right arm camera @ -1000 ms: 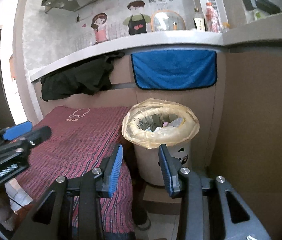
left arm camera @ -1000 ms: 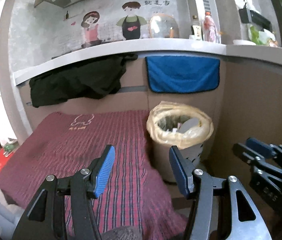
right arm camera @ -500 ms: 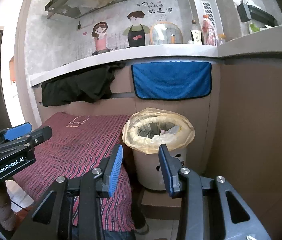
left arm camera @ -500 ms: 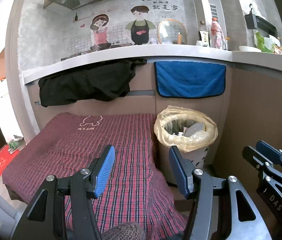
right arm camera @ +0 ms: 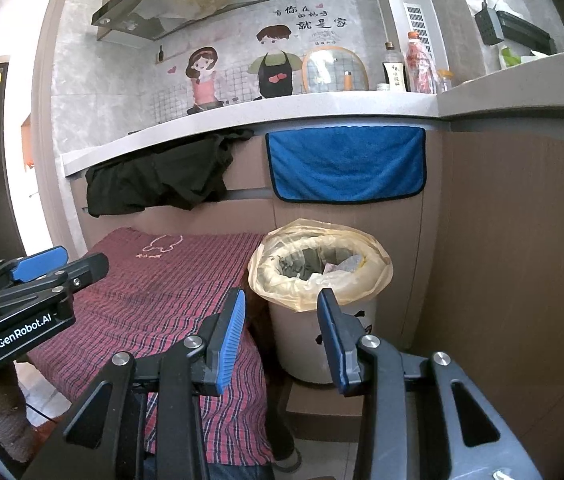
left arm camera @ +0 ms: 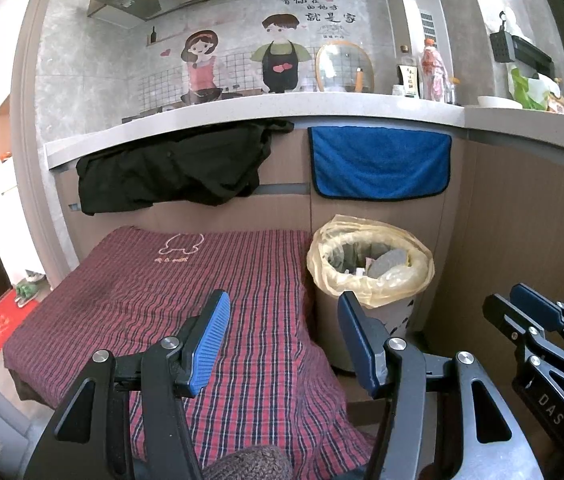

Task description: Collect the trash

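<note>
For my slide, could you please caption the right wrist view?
Right gripper, empty, faces a lined trash bin beside a plaid cloth.

bin (right arm camera: pixel 318 344) base: hidden by jaws | bin contents (left arm camera: pixel 378 264): indistinct | bottle labels: unreadable

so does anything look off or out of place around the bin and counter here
Mostly the black garment bunched and hanging crookedly off the counter edge, while the blue towel beside it hangs flat. The trash bin stands upright, its yellowish liner folded loosely over the rim; nothing has spilled.
</note>
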